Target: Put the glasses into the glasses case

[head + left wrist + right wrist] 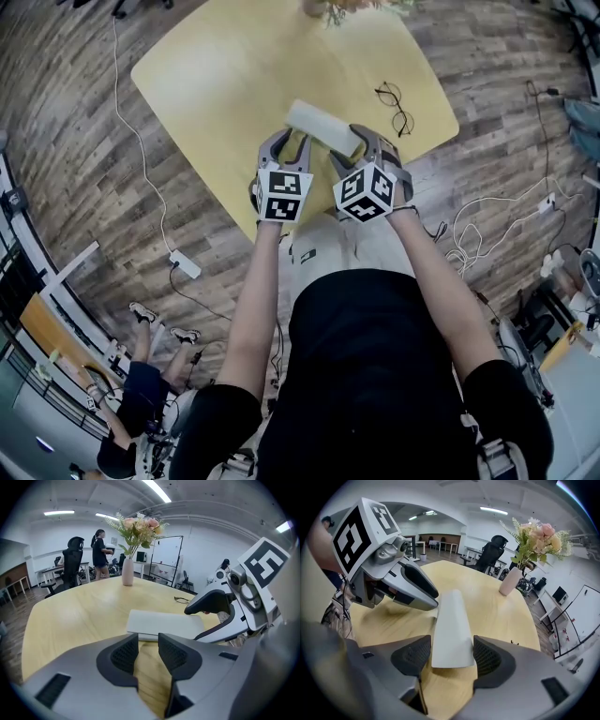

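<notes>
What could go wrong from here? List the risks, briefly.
The glasses case lies loose between the right gripper's open jaws; a lopsided squeeze could skid it. The left gripper sits close by, so the two may collide. The thin-framed glasses lie flat, hard to pinch.

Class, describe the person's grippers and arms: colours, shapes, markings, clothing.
The left gripper and right gripper are grey curved shells with black ribbed pads, each bearing a white cube of black square markers. The person wears a black short-sleeved shirt.
</notes>
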`<state>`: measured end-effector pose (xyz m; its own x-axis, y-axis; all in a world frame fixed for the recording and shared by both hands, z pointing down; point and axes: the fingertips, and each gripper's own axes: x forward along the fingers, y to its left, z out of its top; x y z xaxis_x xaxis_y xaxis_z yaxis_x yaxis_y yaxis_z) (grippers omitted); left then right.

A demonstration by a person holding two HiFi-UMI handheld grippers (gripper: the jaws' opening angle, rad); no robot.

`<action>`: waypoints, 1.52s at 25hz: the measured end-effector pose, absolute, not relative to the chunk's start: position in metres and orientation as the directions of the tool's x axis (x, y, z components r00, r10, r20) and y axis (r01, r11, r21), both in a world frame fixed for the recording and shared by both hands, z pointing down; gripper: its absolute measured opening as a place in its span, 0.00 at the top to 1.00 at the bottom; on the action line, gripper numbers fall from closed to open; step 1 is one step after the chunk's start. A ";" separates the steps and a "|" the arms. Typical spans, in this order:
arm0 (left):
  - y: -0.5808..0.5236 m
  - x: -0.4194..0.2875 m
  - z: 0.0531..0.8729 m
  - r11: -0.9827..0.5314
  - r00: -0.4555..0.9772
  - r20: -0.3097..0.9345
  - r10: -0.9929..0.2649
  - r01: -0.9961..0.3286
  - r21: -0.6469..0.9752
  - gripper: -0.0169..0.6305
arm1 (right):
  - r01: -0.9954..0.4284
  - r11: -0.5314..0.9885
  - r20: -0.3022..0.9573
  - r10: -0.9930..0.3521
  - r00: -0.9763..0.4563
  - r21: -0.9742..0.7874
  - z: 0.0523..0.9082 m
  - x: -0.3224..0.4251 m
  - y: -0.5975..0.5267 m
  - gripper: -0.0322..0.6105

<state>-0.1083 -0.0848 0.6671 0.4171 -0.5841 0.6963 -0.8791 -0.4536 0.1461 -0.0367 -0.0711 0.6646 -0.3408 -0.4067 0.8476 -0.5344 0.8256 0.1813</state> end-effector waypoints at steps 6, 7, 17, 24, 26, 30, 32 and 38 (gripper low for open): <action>-0.089 -0.102 0.673 -0.468 0.410 0.707 -0.577 -0.875 0.125 0.78 | -0.532 0.829 0.854 -0.396 -0.336 0.175 0.670 -0.032 -0.073 0.48; -0.090 -0.101 0.673 -0.469 0.409 0.707 -0.577 -0.875 0.123 0.78 | -0.532 0.829 0.855 -0.394 -0.337 0.172 0.671 -0.031 -0.074 0.48; -0.091 -0.101 0.674 -0.481 0.424 0.694 -0.581 -0.867 0.127 0.78 | -0.531 0.839 0.860 -0.356 -0.365 0.122 0.670 -0.031 -0.076 0.50; -0.091 -0.101 0.673 -0.481 0.431 0.687 -0.584 -0.866 0.134 0.78 | -0.529 0.847 0.867 -0.306 -0.394 0.058 0.669 -0.031 -0.076 0.50; -0.090 -0.102 0.673 -0.482 0.430 0.691 -0.581 -0.866 0.134 0.78 | -0.532 0.845 0.866 -0.296 -0.403 0.041 0.669 -0.031 -0.076 0.50; -0.091 -0.102 0.674 -0.484 0.427 0.694 -0.580 -0.865 0.129 0.77 | -0.542 0.840 0.864 -0.266 -0.428 -0.010 0.666 -0.031 -0.078 0.50; -0.091 -0.102 0.673 -0.482 0.427 0.694 -0.581 -0.867 0.130 0.77 | -0.544 0.839 0.864 -0.259 -0.432 -0.020 0.665 -0.030 -0.078 0.49; -0.087 -0.104 0.671 -0.481 0.421 0.708 -0.567 -0.867 0.131 0.77 | -0.569 0.822 0.860 -0.279 -0.427 -0.016 0.660 -0.028 -0.078 0.48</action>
